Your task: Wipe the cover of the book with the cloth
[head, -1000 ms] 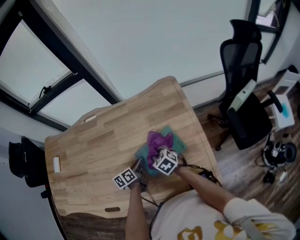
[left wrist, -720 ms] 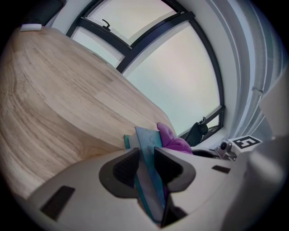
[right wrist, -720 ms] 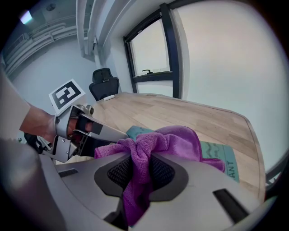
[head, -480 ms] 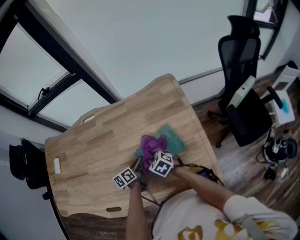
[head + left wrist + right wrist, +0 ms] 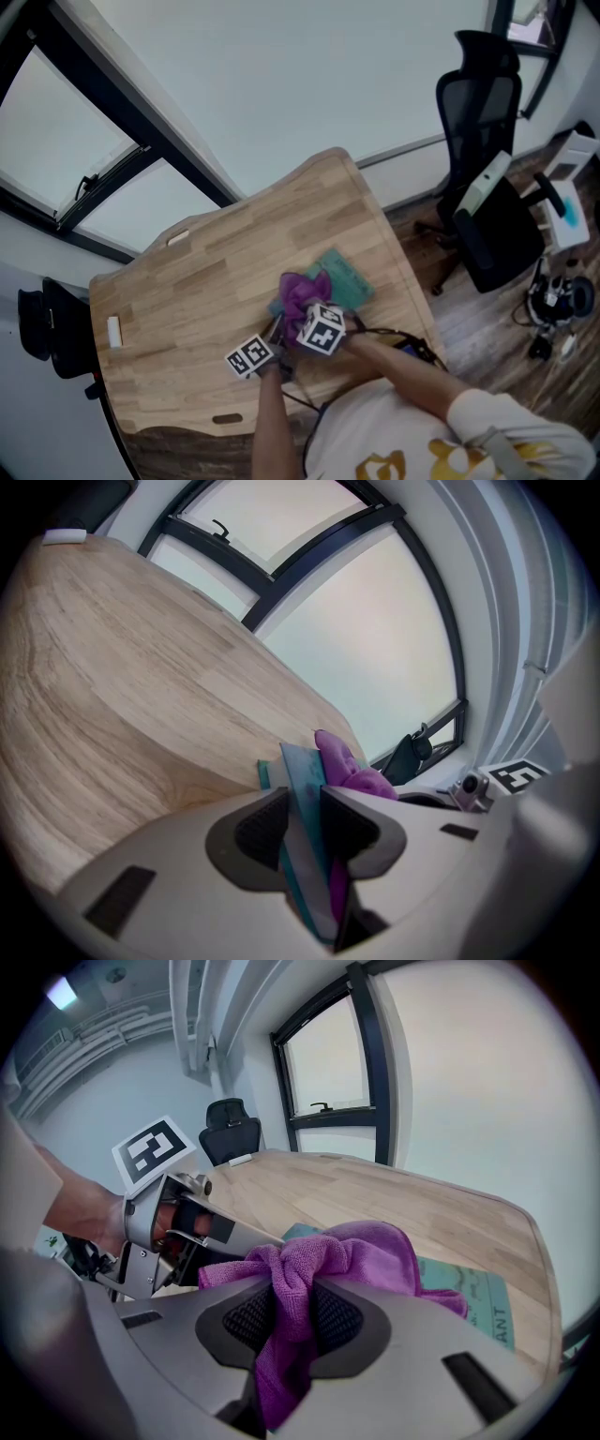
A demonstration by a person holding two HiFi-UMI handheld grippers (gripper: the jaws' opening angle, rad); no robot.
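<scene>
On a light wooden table [image 5: 187, 281], near its front edge, lies a teal book [image 5: 349, 277] with a purple cloth [image 5: 302, 289] bunched on its cover. The left gripper [image 5: 302, 825] pinches the book's near edge between its pads, pinning it in place. The right gripper [image 5: 292, 1314] is clamped on a twisted fold of the cloth. The cloth's loose bulk rests on the cover, just beside the left gripper.

Several things could go wrong from here. The two grippers sit very close, so a wipe swept toward the left one could knock them together. Only a thin twist of cloth is gripped, so drag against the cover could pull it free. The left gripper takes only the book's edge, so a hard push could make the book pivot or lift.
</scene>
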